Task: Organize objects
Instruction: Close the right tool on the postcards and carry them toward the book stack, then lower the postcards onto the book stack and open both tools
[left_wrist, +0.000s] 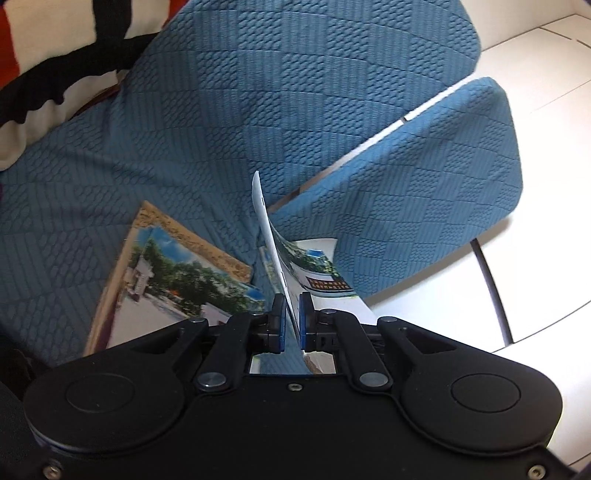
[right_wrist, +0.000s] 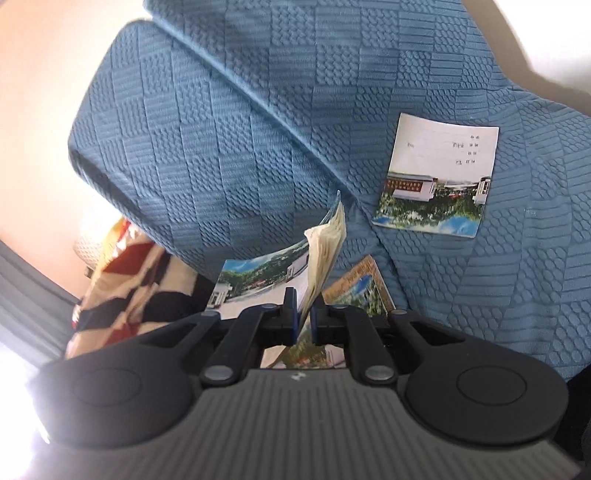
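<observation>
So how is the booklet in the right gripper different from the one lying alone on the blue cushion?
The held booklet stands on edge, clamped in the right gripper; the lone booklet lies flat on the blue cushion, untouched. The held one bends and shows its yellowish page edges, while the lone one lies closed, showing its cover: white with lines of print, plus a scenery photo. Both are thin paper booklets.

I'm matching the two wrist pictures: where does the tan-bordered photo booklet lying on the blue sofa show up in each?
Left wrist: the tan-bordered booklet lies flat at lower left, to the left of the left tongs.
Right wrist: apparently the same booklet, near centre, just right of the right tongs, its lower part hidden behind them.
Shared landmark: the red, black and cream cushion, top left there, lower left here.
</observation>
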